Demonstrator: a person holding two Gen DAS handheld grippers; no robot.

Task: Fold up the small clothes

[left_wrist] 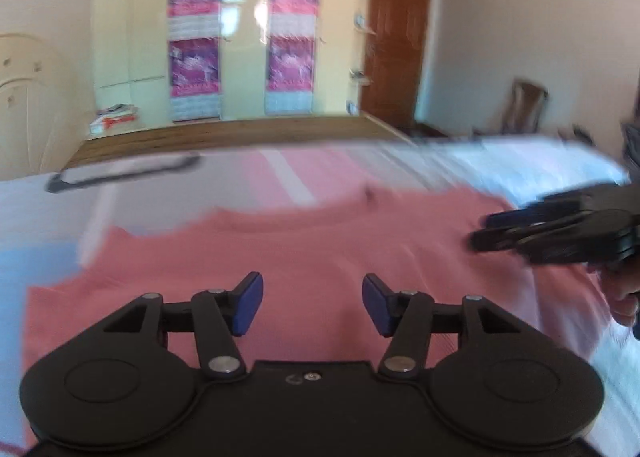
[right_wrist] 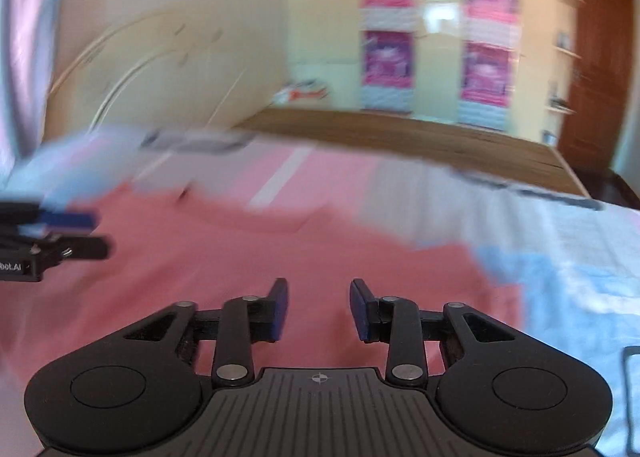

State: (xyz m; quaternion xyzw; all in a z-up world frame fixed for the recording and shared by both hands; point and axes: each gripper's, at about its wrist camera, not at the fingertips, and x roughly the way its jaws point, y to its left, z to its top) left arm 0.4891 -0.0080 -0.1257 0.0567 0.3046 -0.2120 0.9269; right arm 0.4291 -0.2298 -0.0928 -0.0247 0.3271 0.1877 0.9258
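Observation:
A salmon-pink garment (left_wrist: pixel 304 249) lies spread flat on the bed, and it fills the lower half of the right wrist view too (right_wrist: pixel 240 257). My left gripper (left_wrist: pixel 312 303) hovers over its near part, open, blue pads apart with only cloth showing below them. My right gripper (right_wrist: pixel 319 309) is open as well, above the same garment, nothing between its pads. In the left wrist view the right gripper (left_wrist: pixel 486 233) reaches in from the right edge over the cloth, a hand behind it. The left gripper (right_wrist: pixel 94 233) enters the right wrist view from the left. Both pictures are blurred.
The bed cover (left_wrist: pixel 520 165) is pale blue, white and pink with stripes. Beyond it runs a wooden footboard (left_wrist: pixel 224 137), then a cream wardrobe with purple panels (left_wrist: pixel 244 37) and a brown door (left_wrist: pixel 396 41). A chair (left_wrist: pixel 524 105) stands at the right wall.

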